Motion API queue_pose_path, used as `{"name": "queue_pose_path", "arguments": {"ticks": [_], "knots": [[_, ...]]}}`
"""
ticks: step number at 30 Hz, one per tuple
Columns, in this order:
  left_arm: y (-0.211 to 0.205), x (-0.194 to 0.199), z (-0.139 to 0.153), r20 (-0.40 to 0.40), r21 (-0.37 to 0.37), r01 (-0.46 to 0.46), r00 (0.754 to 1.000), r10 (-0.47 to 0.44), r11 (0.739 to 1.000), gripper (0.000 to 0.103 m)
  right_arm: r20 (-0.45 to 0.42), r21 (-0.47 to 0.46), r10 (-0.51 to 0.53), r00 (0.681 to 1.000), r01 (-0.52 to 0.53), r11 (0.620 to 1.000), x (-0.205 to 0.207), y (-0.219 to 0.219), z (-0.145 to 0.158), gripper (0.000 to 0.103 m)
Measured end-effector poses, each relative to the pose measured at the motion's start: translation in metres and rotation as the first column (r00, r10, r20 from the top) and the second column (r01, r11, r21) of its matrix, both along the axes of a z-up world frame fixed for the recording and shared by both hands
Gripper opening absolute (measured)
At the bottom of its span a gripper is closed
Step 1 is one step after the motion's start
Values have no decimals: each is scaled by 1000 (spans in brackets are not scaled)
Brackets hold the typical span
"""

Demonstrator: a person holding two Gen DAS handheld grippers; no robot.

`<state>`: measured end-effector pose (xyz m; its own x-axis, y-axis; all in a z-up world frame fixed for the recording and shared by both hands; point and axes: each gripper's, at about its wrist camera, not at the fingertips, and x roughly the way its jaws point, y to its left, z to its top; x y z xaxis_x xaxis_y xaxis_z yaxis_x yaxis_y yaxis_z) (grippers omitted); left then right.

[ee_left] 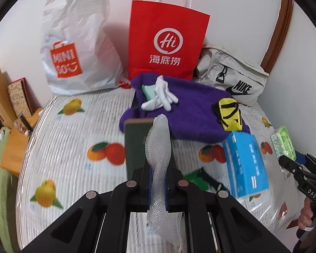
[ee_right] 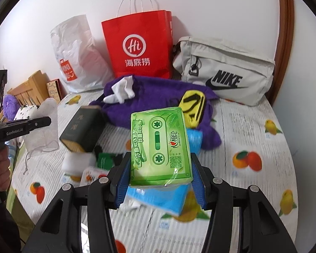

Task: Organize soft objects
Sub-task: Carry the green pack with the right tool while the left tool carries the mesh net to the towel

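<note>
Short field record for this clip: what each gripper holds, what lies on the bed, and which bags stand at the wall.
left gripper: jaws shut on a white mesh bag
right gripper: jaws clamp a green tissue pack by its sides
on bed: purple towel bearing white gloves and a yellow pouch; blue tissue pack; dark green box
at wall: white MINISO bag, red paper bag, grey Nike bag
</note>
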<state>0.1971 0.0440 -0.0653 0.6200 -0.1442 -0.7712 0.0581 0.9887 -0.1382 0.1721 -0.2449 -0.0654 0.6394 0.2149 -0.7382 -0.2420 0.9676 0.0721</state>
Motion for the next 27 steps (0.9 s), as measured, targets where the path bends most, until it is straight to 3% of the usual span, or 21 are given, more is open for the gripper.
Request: {"name": "queue_pose_path", "arguments": {"ticks": [13, 27], "knots": [[-16, 94, 9, 8, 17, 52, 999, -52, 998, 9, 29, -9, -7, 1000, 8, 1000, 91, 9, 3, 52], [-32, 184, -27, -85, -82, 99, 991, -106, 992, 9, -47, -63, -14, 999, 11, 998, 170, 10, -29, 52]]}}
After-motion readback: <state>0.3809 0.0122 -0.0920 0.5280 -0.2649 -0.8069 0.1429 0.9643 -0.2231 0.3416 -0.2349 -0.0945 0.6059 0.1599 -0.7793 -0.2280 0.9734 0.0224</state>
